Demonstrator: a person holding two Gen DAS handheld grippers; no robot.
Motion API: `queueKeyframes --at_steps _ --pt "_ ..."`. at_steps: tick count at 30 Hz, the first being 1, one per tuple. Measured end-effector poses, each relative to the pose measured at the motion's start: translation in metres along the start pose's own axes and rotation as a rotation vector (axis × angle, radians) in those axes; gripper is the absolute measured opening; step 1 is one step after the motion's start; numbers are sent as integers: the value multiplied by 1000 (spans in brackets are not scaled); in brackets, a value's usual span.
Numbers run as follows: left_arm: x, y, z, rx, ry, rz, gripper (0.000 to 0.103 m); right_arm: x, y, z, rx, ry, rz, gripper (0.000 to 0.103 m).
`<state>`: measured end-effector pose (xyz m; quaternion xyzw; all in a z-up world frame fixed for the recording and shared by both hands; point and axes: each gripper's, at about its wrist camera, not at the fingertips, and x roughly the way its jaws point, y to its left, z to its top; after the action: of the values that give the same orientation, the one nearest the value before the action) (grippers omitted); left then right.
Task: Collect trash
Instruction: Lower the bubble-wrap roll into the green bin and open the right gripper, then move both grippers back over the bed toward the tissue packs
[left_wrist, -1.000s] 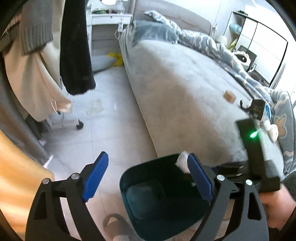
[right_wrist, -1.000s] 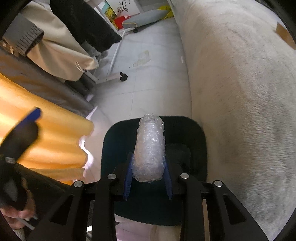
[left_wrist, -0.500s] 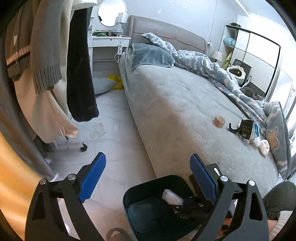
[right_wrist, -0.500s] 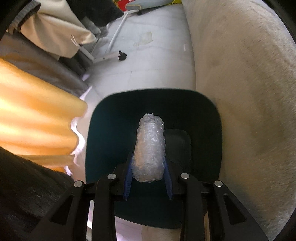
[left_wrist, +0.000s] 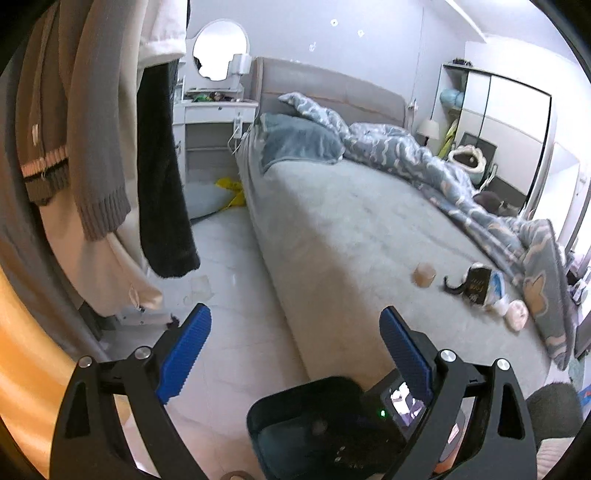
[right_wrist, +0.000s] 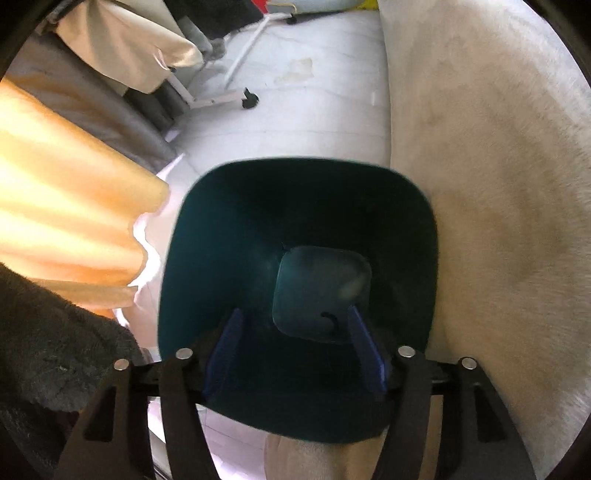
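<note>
Gone from the right gripper (right_wrist: 295, 347) since a moment ago: the bubble-wrap roll, now out of sight. Jaws opening, empty, pointing down into the dark teal bin (right_wrist: 369, 177) beside the bed (right_wrist: 498, 184). Left gripper (left_wrist: 295, 343) hanging wide open, holding nothing, raised toward the bed.

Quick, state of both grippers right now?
Left gripper: open wide, nothing between its jaws.
Right gripper: jaws opening over the trash bin, nothing visible between them.
</note>
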<state>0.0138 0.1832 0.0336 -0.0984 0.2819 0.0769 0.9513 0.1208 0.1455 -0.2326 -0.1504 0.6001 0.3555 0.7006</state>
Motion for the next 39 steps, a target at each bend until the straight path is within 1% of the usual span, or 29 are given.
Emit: queueKeyframes --at_steps 3,5,10,14,20,25,26,29,32,39 --pt "-5 -7 10 4 -24 -15 96 -22 0 -5 -18 -60 11 74" --pt "-6 -12 13 5 -31 -27 96 -34 -1 -8 -25 -92 22 76" --pt "-1 -37 18 39 -22 -66 96 -61 -3 -14 -56 -165 26 77" --pt "2 -55 21 47 -22 -107 96 -89 -10 -18 -54 -242 10 85" --pt "10 -84 25 73 -23 -144 96 -136 -50 -35 14 -360 2 85" --pt "17 -108 30 84 -28 -186 96 -165 -79 -47 35 -413 -34 85" --pt "19 -112 31 85 -24 -194 96 -172 -87 -50 37 -423 -48 85" --pt "28 -129 32 100 -4 -232 96 -187 -103 -53 57 -451 -51 77" --pt "35 -146 30 144 7 -249 96 -202 -119 -58 68 -475 -77 72" --pt "49 -176 28 187 17 -284 96 -226 -148 -65 85 -524 -121 67"
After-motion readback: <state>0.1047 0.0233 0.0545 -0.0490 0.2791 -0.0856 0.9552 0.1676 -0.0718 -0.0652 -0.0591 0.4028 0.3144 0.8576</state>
